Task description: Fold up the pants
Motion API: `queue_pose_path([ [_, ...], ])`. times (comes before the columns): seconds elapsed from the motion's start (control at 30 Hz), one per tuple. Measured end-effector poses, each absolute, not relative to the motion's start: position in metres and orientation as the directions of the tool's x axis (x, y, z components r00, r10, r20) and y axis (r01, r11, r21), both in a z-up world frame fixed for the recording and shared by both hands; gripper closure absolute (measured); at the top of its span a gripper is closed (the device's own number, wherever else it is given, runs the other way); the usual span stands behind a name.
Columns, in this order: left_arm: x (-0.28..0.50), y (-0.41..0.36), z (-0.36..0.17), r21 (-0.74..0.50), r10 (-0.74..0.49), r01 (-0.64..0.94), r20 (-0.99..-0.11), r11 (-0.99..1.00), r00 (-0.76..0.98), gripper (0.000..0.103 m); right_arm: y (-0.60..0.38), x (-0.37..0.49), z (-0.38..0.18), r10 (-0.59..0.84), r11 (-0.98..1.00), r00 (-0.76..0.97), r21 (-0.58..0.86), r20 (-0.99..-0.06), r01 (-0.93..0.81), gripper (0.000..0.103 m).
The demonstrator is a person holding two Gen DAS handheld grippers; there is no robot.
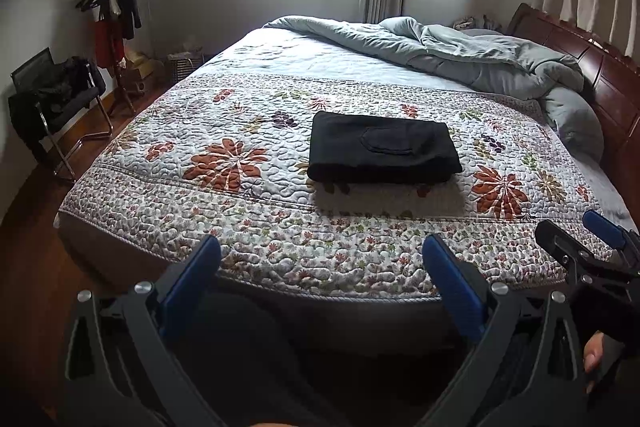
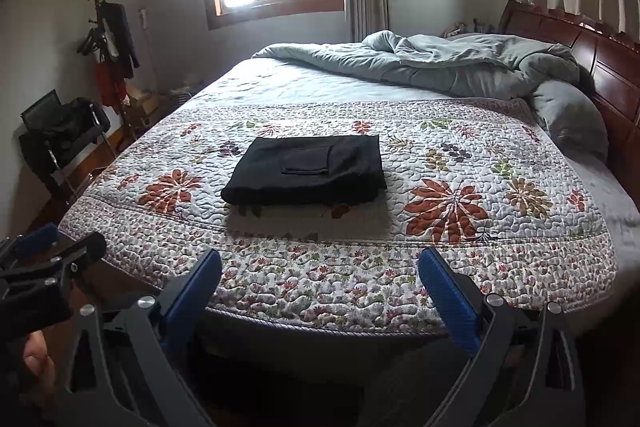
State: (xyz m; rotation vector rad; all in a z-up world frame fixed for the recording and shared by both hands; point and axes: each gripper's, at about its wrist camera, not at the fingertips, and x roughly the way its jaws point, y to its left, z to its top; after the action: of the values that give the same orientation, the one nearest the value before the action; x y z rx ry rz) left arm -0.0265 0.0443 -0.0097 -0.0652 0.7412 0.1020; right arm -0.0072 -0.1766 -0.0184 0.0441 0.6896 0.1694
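Black pants (image 1: pixel 382 153) lie folded mid-quilt (image 1: pixel 240 227) on the bed; left gripper (image 1: pixel 320 267) and right gripper (image 2: pixel 320 275) jaws wide, empty, well short; cloth looks soft, limp; grip thick folded edge.

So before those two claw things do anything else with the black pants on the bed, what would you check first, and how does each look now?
1. Black pants folded into a compact rectangle: ok.
2. Pants resting flat on the floral quilt: ok.
3. Left gripper open and empty: ok.
4. Right gripper open and empty: ok.
5. Both grippers clear of the pants, back at the bed's near edge: ok.
6. Layers underneath lined up evenly: cannot tell.
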Motion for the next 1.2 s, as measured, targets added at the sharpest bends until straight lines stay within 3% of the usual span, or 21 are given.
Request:
queue_pose_path([
  [1.2, -0.0336, 0.0514, -0.0040, -0.031, 0.073, -0.125, -0.666, 0.992, 0.742, 0.003, -0.1712, -0.0155, -0.0114, 0.154, 0.988, 0.768, 0.071, -0.622, -0.140, 0.004],
])
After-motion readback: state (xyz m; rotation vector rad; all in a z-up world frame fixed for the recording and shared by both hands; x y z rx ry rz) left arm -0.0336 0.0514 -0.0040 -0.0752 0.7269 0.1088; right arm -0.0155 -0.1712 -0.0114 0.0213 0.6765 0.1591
